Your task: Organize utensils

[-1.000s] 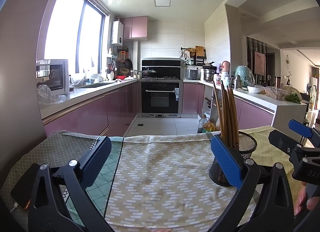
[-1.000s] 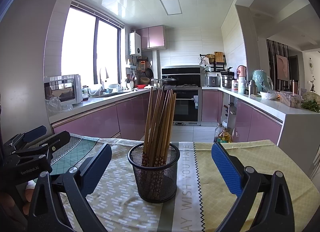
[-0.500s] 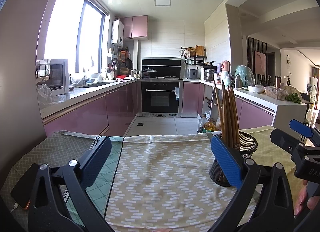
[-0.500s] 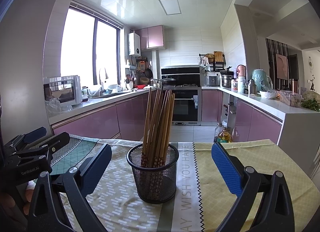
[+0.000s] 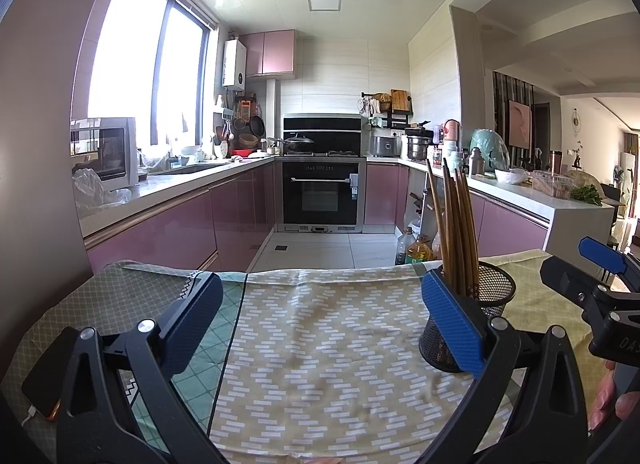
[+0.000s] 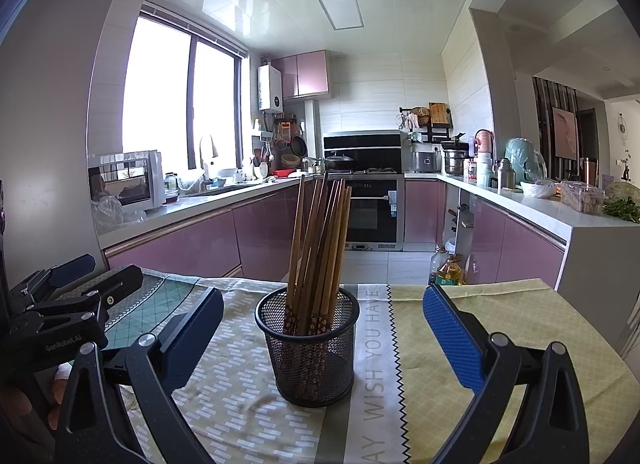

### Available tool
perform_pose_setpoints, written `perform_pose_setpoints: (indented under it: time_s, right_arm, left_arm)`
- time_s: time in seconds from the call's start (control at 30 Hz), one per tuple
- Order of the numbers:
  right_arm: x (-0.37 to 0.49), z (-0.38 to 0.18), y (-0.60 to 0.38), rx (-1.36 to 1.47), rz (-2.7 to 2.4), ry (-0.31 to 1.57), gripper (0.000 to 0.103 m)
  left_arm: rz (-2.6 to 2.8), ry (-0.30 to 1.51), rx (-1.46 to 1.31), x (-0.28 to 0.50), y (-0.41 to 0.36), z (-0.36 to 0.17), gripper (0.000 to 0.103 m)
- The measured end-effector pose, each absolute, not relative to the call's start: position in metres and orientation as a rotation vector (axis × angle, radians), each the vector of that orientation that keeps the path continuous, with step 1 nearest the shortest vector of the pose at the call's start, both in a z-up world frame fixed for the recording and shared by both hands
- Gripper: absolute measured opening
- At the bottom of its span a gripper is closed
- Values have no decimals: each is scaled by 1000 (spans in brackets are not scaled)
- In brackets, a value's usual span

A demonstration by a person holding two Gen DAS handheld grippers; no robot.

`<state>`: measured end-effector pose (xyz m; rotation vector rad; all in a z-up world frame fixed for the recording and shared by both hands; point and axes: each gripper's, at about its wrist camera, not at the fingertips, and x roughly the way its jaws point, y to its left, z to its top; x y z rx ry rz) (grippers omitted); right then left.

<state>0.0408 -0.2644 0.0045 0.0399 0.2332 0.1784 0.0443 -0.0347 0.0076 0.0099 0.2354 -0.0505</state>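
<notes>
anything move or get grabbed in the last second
Almost nothing. In the right wrist view the mesh holder with the chopsticks slid slightly left in frame, so the right gripper drifted a little. Nothing was grasped or released. Both the left gripper and the right one stay open over the tablecloth.

Left tool [image 5: 320, 328], right tool [image 6: 320, 336]: black frames, blue textured pads, silver screws; "GenRobot.AI" marking on left.

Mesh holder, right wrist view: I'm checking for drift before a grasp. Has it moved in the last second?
No. The mesh holder stands where it did, its right side just meeting the tablecloth's lettered stripe.
</notes>
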Motion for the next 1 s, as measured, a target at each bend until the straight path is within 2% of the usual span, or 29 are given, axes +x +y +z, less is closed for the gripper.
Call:
perform_pose_setpoints:
  time_s: [1.0]
  right_arm:
    - [42,3,-266,48,183,240,97]
  left_arm:
    - [-59,244,7,45,-33,6,98]
